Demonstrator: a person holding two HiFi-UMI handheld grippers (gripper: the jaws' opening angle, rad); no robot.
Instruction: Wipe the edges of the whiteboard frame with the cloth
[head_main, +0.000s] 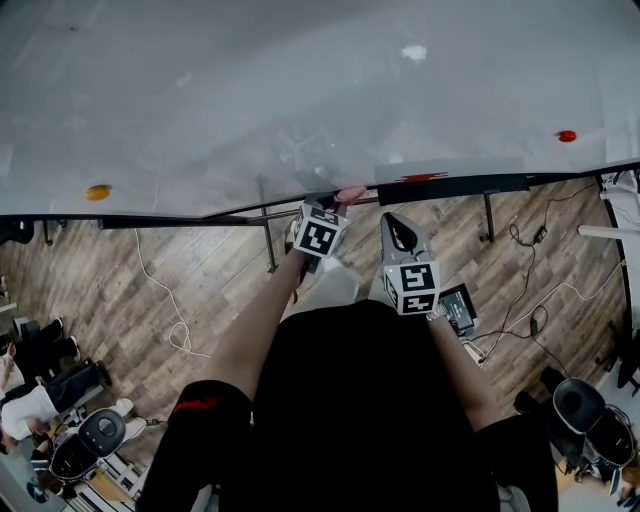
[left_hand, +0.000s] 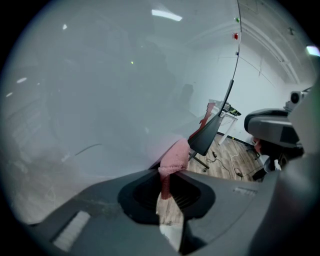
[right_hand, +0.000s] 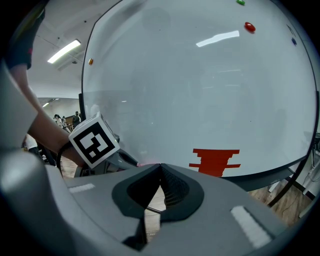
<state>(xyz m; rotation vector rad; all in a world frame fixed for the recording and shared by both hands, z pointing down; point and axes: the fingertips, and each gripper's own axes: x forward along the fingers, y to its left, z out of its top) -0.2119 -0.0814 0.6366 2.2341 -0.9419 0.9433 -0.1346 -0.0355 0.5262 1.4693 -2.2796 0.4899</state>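
Observation:
The whiteboard (head_main: 300, 90) fills the upper head view, and its dark lower frame edge (head_main: 180, 217) runs across it. My left gripper (head_main: 338, 204) is shut on a pink cloth (head_main: 351, 193), which presses against that lower edge near the middle. In the left gripper view the cloth (left_hand: 175, 156) sticks out between the closed jaws of that gripper (left_hand: 168, 175), right at the board (left_hand: 100, 100). My right gripper (head_main: 391, 219) hovers just right of it, below the frame, shut with nothing in it. In its own view the right gripper (right_hand: 161, 168) faces the board (right_hand: 200, 90) beside the left gripper's marker cube (right_hand: 93, 141).
An orange magnet (head_main: 97, 192), a red magnet (head_main: 567, 136) and a red printed mark (head_main: 420, 178) are on the board. Stand legs (head_main: 269, 240), cables (head_main: 165, 300) and a power strip (head_main: 459, 310) lie on the wood floor. An office chair (head_main: 585, 410) stands at the right; people (head_main: 30, 400) sit at the lower left.

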